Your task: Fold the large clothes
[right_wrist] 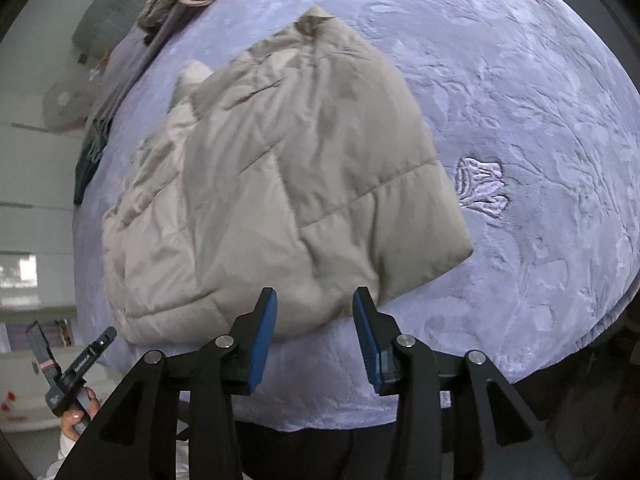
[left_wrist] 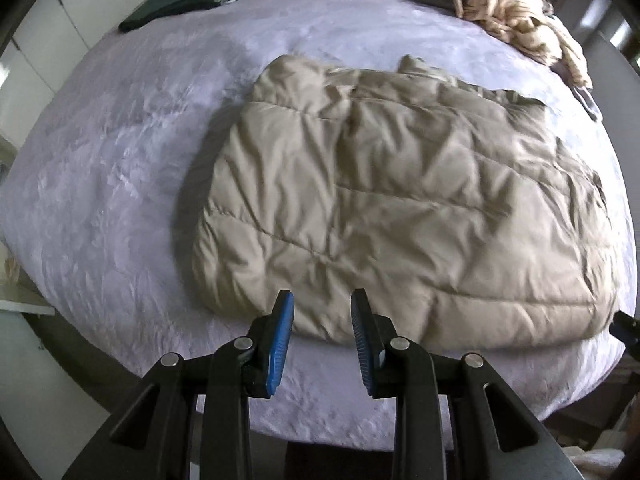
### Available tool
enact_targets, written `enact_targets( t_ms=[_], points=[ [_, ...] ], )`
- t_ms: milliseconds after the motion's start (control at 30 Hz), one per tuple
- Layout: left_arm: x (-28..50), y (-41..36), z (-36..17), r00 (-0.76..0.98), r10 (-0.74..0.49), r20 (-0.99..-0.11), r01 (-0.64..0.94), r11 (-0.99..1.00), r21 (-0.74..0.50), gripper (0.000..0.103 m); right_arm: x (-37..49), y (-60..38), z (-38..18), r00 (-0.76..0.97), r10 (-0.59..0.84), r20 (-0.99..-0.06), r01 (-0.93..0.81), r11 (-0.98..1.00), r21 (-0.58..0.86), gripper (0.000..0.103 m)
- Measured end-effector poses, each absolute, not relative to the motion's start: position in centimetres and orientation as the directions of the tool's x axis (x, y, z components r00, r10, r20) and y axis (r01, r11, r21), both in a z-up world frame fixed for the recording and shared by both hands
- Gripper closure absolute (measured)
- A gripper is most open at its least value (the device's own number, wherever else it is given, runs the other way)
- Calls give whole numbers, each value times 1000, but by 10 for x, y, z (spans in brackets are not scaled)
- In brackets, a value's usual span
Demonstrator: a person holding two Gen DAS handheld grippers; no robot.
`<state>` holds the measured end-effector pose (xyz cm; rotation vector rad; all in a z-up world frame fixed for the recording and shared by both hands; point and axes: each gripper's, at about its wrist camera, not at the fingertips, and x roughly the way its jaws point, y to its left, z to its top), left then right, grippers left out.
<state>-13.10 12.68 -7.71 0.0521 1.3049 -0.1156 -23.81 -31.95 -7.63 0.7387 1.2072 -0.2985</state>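
My left gripper (left_wrist: 322,312) hangs above the near edge of the beige quilted puffer jacket (left_wrist: 400,208), jaws spread apart, nothing between the blue pads (left_wrist: 280,344). My right gripper (right_wrist: 314,312) is likewise released and empty, hovering over the jacket's (right_wrist: 280,184) near hem. The jacket lies folded into a rough rectangle on the lavender plush bedspread (left_wrist: 120,184), toward the near side of the bed. From the right wrist view, one corner of it points toward a small rumpled patch in the bedspread (right_wrist: 482,188). Along the far edge of the bed I see a dark green folded garment (left_wrist: 180,4) and a cream and brown heap of clothes (left_wrist: 508,12), both well apart from the jacket.
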Motion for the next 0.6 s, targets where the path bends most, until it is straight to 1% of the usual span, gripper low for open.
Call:
enact_targets(
  t_ms=[167, 233, 267, 300, 333, 600],
  points=[
    [-145, 119, -64, 276, -25, -961, 134, 991, 13, 71, -239, -301, -77, 339, 179, -924, 532, 773, 345, 56],
    [-145, 120, -59, 286, -17, -958, 135, 991, 22, 26, -236, -292, -77, 334, 181, -925, 522, 782, 342, 56],
    [-146, 121, -56, 308, -8, -951, 127, 991, 33, 0, -235, -288, -76, 332, 180, -926, 515, 788, 338, 55],
    [-147, 121, -50, 344, -3, -939, 125, 991, 43, 0, -232, -285, -75, 332, 177, -927, 508, 794, 334, 48],
    [-145, 122, -49, 350, -4, -937, 135, 990, 46, 0, -229, -282, -74, 335, 172, -926, 504, 798, 331, 45],
    [-116, 138, -59, 339, -25, -940, 184, 982, 40, 0, -191, -252, -64, 359, 138, -923, 490, 814, 312, 43]
  ],
)
